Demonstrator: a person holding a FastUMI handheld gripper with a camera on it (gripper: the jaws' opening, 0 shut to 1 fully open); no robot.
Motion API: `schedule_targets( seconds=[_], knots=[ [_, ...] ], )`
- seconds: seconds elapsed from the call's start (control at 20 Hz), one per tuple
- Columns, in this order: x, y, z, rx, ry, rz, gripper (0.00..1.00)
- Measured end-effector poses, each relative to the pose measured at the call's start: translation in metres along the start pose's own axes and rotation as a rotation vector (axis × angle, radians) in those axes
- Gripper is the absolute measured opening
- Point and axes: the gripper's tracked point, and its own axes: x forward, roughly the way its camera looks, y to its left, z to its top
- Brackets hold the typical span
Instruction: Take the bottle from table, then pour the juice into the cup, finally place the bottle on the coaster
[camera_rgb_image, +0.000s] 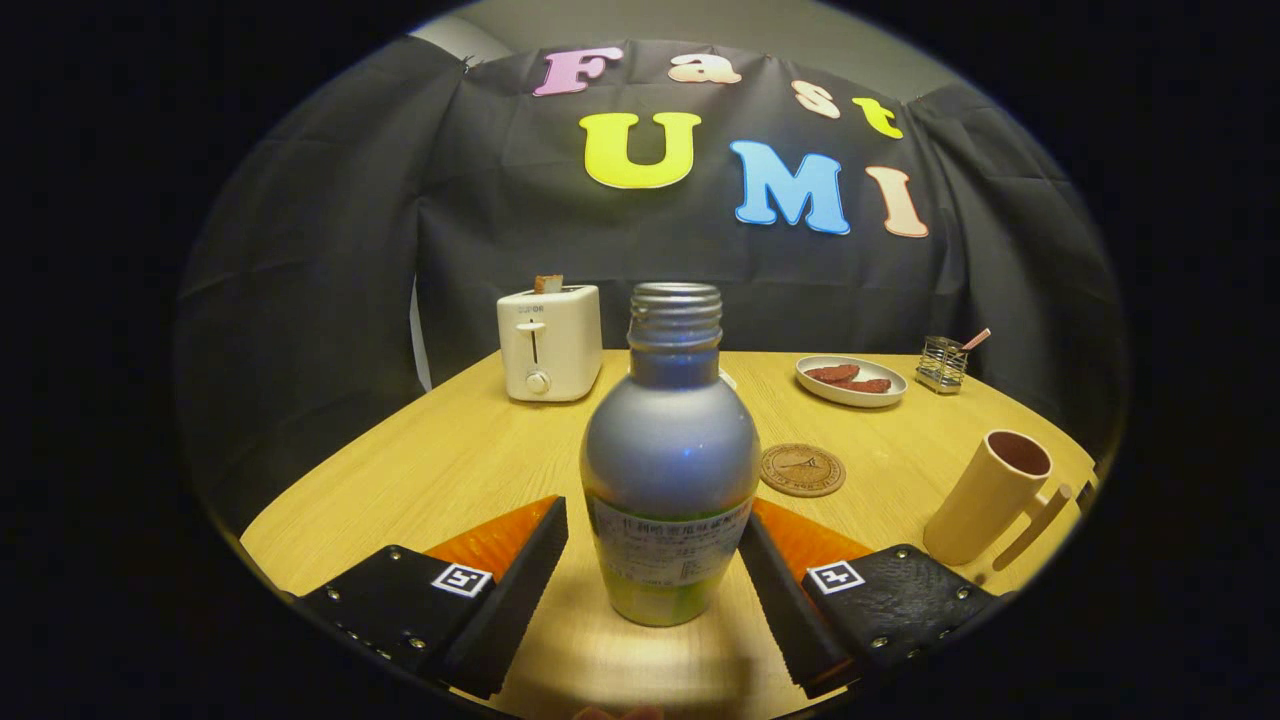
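The hand-held gripper (655, 570) is spread wide with the juice bottle (670, 470) standing upright between its fingers; a gap shows beside the left finger and the right finger sits just beside the bottle, so nothing is gripped yet, only lined up for a squeeze on its lower body. The wooden tabletop (440, 470) carries everything. A white toaster (549, 343) stands well beyond the left finger. The beige cup (990, 495) waits off the right finger, mouth open for pouring. The round coaster (802, 470) lies just beyond the bottle's right side, bare for the final set-down.
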Motion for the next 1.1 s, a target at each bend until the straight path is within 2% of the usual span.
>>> schedule_targets(
  seconds=[0.4,0.5,0.6,0.85,1.1],
  knots=[
    [0.001,-0.01,-0.02,0.021,0.056,-0.038,0.99],
    [0.001,-0.008,-0.02,0.02,0.058,-0.034,0.92],
    [0.001,-0.008,-0.019,0.016,0.064,-0.029,0.81],
    [0.0,-0.004,-0.01,0.083,0.097,0.018,0.76],
    [-0.006,-0.01,0.016,0.143,0.08,0.035,0.76]
  ],
)
